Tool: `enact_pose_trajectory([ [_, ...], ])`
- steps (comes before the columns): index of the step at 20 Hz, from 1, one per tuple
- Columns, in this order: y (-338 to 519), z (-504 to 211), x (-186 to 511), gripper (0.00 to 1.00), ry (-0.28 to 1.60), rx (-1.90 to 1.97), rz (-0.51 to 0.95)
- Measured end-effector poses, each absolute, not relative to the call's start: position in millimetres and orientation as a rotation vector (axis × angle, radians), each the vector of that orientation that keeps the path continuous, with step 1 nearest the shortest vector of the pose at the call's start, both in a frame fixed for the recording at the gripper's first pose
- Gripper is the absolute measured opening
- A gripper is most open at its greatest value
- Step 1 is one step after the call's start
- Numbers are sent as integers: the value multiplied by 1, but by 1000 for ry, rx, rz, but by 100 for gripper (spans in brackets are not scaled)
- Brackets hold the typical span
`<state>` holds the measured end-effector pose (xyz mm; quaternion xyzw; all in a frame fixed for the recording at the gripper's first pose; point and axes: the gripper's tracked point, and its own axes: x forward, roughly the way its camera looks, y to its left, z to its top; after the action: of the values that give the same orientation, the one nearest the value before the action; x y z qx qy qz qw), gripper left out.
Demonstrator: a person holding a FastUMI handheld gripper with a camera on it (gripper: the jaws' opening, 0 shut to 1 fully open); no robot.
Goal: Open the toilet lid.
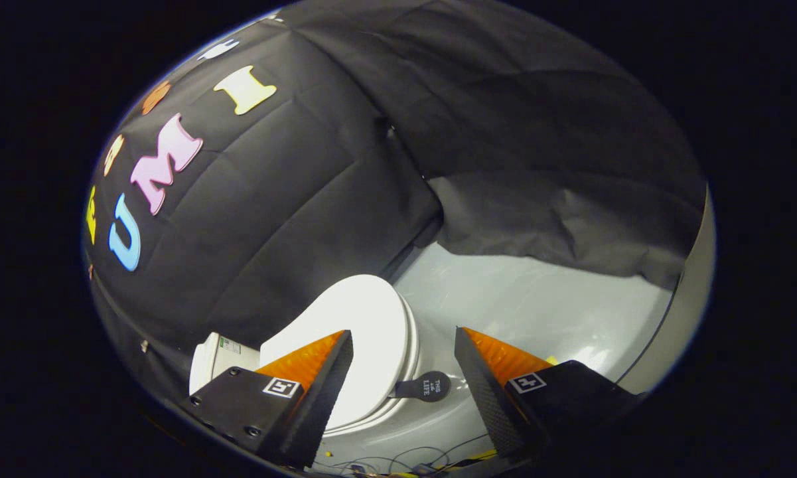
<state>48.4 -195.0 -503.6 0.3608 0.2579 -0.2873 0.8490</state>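
Beyond the spread fingers of the tool (403,338), a white toilet (362,358) stands against the black cloth wall (272,219), its lid (352,332) closed flat over the bowl and its tank (216,355) just behind it at the wall. Both fingers stand wide apart and grip nothing, the lid lying ahead of one finger and a dark round tab (428,386) projecting from the lid's front edge into the gap between them. Beside the toilet spreads a pale glossy floor (537,312), with thin cables (398,461) lying near the toilet's base.
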Motion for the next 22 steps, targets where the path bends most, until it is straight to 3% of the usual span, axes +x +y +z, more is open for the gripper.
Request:
enact_pose_trajectory([
  [5, -188, -563, 37, 96, 578, 987, -591],
  [6, -188, -572, 35, 90, 587, 1018, -604],
  [10, -179, -576, 49, 89, 558, 1113, -544],
  [12, -178, -581, 46, 74, 554, 1191, -551],
  [14, -175, -588, 50, 74, 531, 1275, -547],
  [16, -171, -598, 50, 60, 528, 1323, -545],
  [17, -167, -598, 53, 60, 521, 1343, -523],
  [22, -164, -610, 59, 23, 511, 1393, -522],
])
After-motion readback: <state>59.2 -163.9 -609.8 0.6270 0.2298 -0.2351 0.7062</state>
